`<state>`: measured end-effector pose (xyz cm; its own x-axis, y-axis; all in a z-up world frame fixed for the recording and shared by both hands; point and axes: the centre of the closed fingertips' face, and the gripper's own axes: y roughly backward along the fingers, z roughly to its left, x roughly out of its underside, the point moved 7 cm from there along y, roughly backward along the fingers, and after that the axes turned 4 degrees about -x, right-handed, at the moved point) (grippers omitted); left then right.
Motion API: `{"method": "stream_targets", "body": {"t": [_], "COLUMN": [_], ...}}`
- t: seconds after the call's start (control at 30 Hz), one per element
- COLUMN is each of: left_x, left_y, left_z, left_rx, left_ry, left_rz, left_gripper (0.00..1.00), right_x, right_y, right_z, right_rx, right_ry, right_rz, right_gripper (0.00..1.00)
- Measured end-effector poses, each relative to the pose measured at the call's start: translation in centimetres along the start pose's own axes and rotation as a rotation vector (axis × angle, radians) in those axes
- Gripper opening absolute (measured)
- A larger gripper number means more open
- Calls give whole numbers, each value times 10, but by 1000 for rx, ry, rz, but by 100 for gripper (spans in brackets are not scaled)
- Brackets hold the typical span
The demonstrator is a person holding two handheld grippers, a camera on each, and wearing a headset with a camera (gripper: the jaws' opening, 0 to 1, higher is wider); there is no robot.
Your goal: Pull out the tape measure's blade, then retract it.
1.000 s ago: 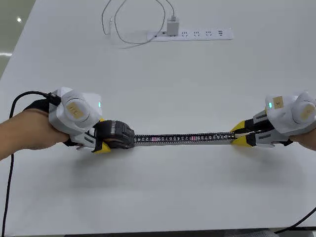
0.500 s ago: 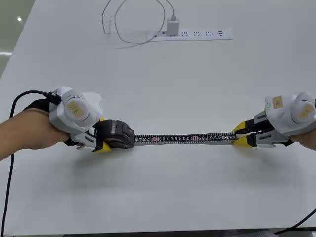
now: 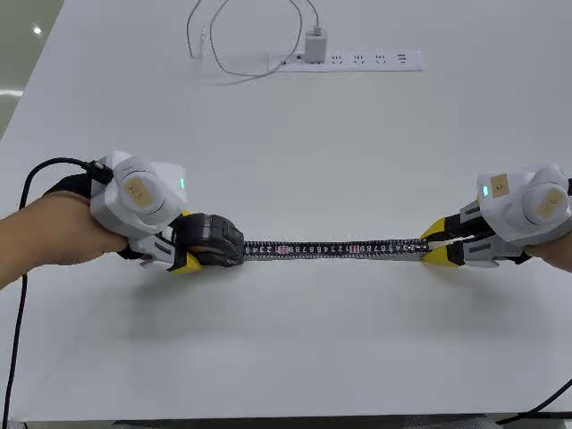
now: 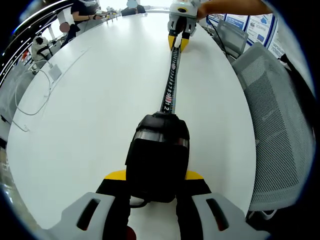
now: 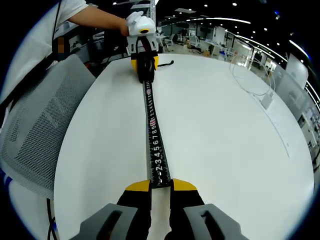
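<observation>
Blade (image 3: 335, 248) drawn out across the table (image 3: 286, 152)

Seen from the head view, the tape measure (image 3: 213, 241) sat at the middle left of the frame, its black case lying on the white table. The left gripper (image 3: 188, 241) was clamped on that case, one yellow-tipped jaw on each side, and its own view showed the case filling the gap between the jaws. From the front of the case the blade ran in a straight, level line toward the right of the frame, just above the tabletop, its printed numbers facing up.

The right gripper (image 3: 433, 243) at the middle right had its jaws pinched narrow on the far end of the blade. In the right gripper view the blade came out from between the two yellow tips and ran up the frame to the case.

The two grippers were well apart, facing each other along the blade.

A white power strip (image 3: 344, 61) lay at the upper middle of the head view, with a plug (image 3: 315, 45) in it and a thin white cord (image 3: 232, 54) looping to its left. A grey mesh chair (image 4: 270, 110) stood by the table edge at the right of the left gripper view.
</observation>
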<state>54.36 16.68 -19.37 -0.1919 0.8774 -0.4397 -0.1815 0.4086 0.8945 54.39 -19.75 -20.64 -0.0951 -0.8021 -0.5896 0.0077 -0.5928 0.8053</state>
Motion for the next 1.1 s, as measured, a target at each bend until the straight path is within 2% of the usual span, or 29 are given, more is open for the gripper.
{"method": "stream_targets", "body": {"t": [0.1,0.4,1.0,1.07,1.1], "left_x": [0,0,-1,0,1], "left_y": [0,0,0,0,0], "left_z": [1,0,0,1,0], "left_rx": [4,-4,-4,-2,3], "left_ry": [2,2,-10,11,41], "left_rz": [-5,-6,0,1,1], "left_gripper": [30,31,31,31,31], "right_x": [0,0,0,-1,-2], "right_y": [0,-2,-1,-1,-1], "right_z": [-1,-1,1,1,1], "right_rx": [17,2,12,12,16], "right_ry": [14,11,28,12,3], "right_rz": [6,12,23,15,10], "right_gripper": [9,10,11,12,14]}}
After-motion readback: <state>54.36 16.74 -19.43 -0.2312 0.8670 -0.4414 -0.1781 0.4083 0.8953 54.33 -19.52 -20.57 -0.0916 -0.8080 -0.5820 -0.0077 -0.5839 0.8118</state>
